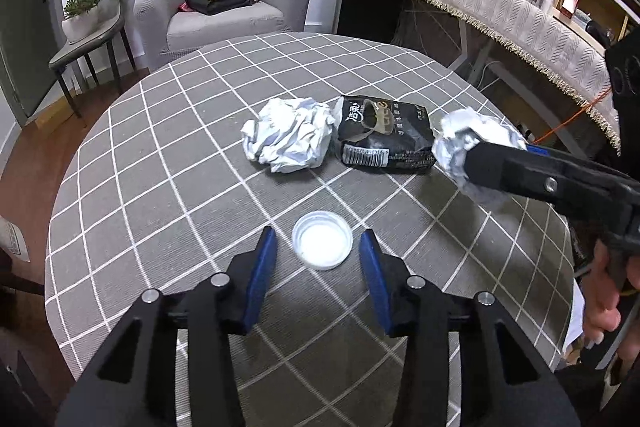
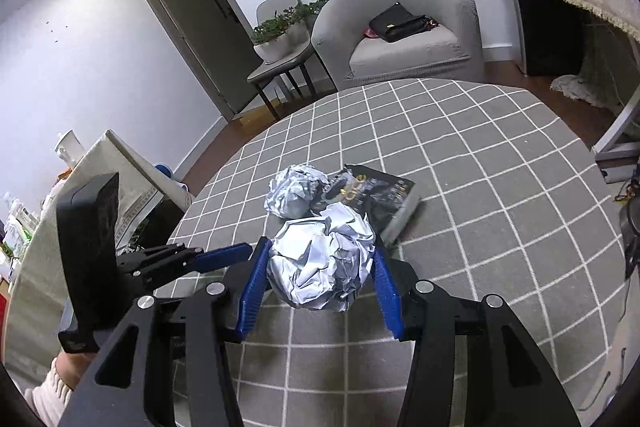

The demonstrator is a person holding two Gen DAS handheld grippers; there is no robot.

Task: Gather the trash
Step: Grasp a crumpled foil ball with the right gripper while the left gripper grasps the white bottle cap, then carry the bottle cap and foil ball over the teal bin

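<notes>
Trash: my right gripper [image 2: 318,267] squeezes 1 paper ball [image 2: 320,263] just beside the black packet [image 1: 386,135]. My left gripper [image 1: 318,247] sits apart around the lid [image 1: 322,245], below that packet. 1 more ball [image 1: 290,135] waits left of it.

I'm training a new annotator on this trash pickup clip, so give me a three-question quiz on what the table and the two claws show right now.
1. True or false: the right claw holds a crumpled paper ball.
2. What lies between the fingers of the left claw?
A. the black packet
B. the white plastic lid
C. a paper ball
3. Fill in: the black packet lies on the tablecloth right beside a second ______.

Key
1. True; its blue pads press both sides of the ball, lifted off the cloth.
2. B; the white plastic lid sits between the pads, which do not touch it.
3. Crumpled paper ball.
</notes>
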